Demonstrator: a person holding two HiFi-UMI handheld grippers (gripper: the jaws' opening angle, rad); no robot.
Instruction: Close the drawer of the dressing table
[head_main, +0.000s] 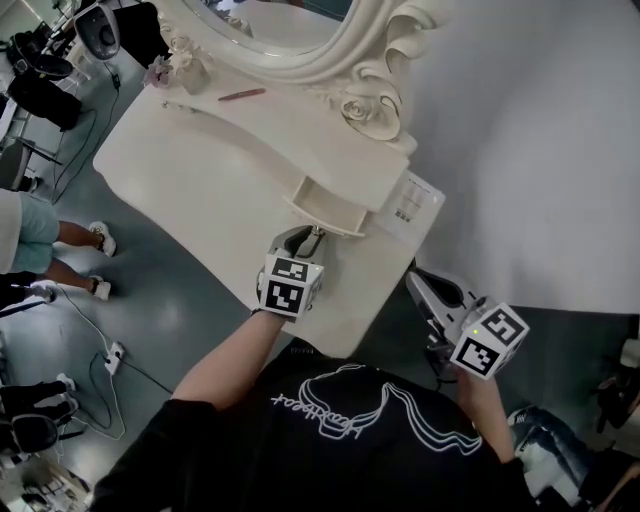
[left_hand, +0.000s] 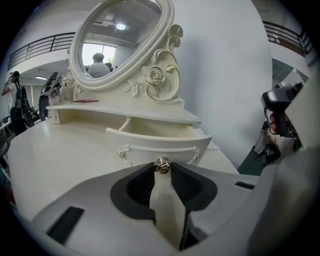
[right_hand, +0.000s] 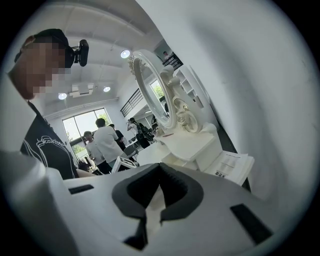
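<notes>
Cream-painted wood, smooth and a little glossy, makes up the table (head_main: 200, 190) in the head view. Its small drawer (head_main: 325, 205) stands pulled out, directly ahead of the left tool (head_main: 312, 235), with the curved front facing the tips. I think the tool is placed there because the knob is the natural hold for pushing the drawer back in. The right tool (head_main: 418, 283) hangs off the table's edge, to the right of the left tool and well apart from the drawer, probably only waiting. Beyond it lies a printed paper (head_main: 412, 200).

From the left gripper view, the round metal knob (left_hand: 161, 165) sits between the tips, and the dark ribbed pads close narrowly on it from both sides. Just behind the knob rises the drawer's bowed front, with a thin moulded rail and small ornaments at its ends. The inside is plain and empty as far as I can see. Higher up is the oval mirror (left_hand: 117, 42) with a carved rose (left_hand: 156, 76) on its frame.

From the right gripper view, the jaws meet at the tips and nothing is between them. Table and mirror are far ahead, seen from the side.
</notes>
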